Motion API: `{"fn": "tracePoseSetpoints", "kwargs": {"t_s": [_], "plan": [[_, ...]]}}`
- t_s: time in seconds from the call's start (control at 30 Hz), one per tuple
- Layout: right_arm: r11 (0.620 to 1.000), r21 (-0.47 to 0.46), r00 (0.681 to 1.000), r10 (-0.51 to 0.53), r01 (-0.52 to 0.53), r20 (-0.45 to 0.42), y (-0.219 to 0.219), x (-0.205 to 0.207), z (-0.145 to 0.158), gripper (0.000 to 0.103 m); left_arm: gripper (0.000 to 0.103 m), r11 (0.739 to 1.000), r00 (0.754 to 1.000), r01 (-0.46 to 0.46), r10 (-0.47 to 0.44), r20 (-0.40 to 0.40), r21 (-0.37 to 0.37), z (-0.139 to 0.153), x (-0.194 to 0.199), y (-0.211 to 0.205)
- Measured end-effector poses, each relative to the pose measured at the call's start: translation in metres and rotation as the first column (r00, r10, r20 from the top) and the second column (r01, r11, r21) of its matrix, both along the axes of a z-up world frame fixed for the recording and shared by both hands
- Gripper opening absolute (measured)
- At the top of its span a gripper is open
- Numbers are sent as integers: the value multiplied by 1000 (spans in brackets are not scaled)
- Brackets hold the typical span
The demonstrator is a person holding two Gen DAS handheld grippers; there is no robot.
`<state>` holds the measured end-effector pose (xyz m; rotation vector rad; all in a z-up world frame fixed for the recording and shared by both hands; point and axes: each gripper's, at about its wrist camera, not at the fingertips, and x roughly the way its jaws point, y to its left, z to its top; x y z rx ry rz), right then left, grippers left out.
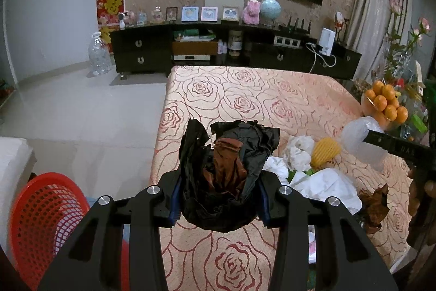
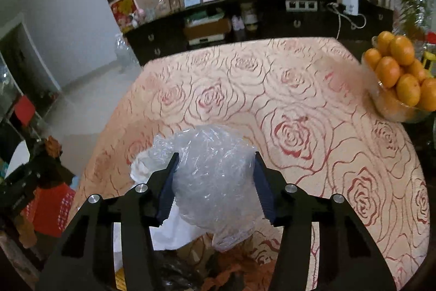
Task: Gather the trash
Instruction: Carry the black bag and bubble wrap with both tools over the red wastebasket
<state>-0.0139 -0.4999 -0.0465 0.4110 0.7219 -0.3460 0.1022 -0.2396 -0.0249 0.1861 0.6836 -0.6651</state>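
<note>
My left gripper (image 1: 220,179) is shut on a crumpled black plastic bag (image 1: 231,152) with a brown lining, held just above the rose-patterned tablecloth (image 1: 245,94). My right gripper (image 2: 216,154) is shut on a crumpled clear plastic bag (image 2: 215,182), both pads pressing its sides. The left wrist view shows that clear bag (image 1: 357,138) lifted off the table at the right. Below it lie a white tissue wad (image 1: 298,152), a yellow ribbed piece (image 1: 325,150), a white sheet (image 1: 327,184) and a brown wrapper (image 1: 373,206).
A red mesh basket (image 1: 43,214) stands on the floor by the table's near left corner. A glass bowl of oranges (image 2: 400,72) sits at the table's right edge. A dark sideboard (image 1: 141,53) runs along the far wall, with a large water bottle (image 1: 99,53) beside it.
</note>
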Motion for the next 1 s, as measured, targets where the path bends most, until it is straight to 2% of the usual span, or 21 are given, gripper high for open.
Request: {"fn": "tracePoseSetpoints", "kwargs": {"t_s": [0.53,1.0], "plan": [[999,-42,998,36,-33,57,36,7,33,50,40,998,996,-66,67,54,-16,29,-8,37],[984,-75,980,169,-162,101,102,36,56,50,40,980,974,-201,200,105,-4,51,-3,106]]}}
